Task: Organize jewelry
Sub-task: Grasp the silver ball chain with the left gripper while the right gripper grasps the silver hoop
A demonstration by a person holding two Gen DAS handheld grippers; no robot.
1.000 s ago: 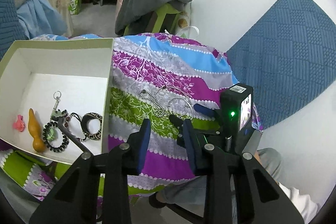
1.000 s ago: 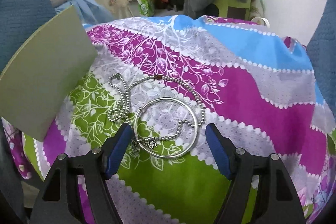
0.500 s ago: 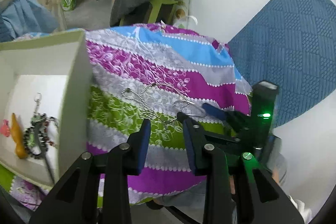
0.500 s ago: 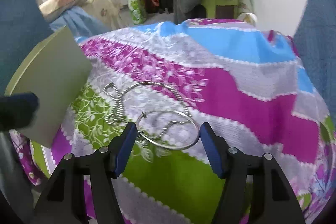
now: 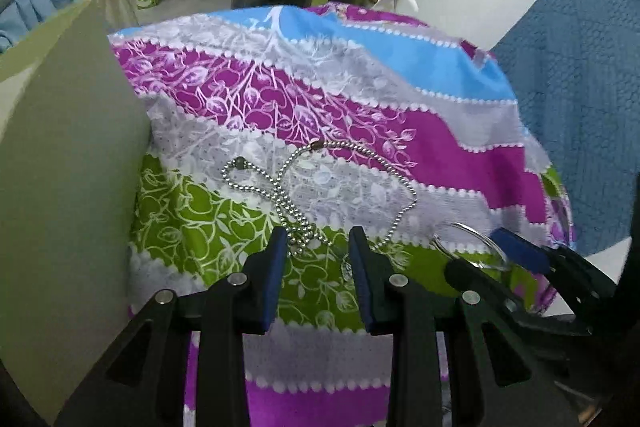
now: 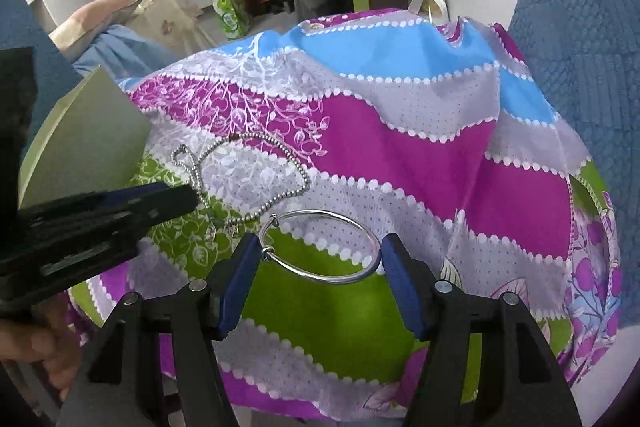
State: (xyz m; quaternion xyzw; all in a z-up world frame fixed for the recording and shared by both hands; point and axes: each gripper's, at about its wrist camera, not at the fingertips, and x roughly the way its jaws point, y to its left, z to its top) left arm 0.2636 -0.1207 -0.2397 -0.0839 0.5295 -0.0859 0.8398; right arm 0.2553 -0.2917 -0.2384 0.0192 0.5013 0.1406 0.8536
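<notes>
The right gripper (image 6: 316, 263) had just narrowed around the silver bangle (image 6: 320, 247), one pad at each side. The left gripper (image 5: 314, 251), half open and empty, hung over the bead chain's (image 5: 296, 195) near end, left of the bangle on the table.

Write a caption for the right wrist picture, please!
Right gripper jaws straddle a silver bangle on the flowery cloth, beside a bead chain.

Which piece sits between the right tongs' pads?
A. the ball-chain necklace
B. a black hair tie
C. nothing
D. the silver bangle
D: in the right wrist view the silver bangle spans the gap of the right tongs, while the ball-chain necklace lies further left on the cloth.
</notes>
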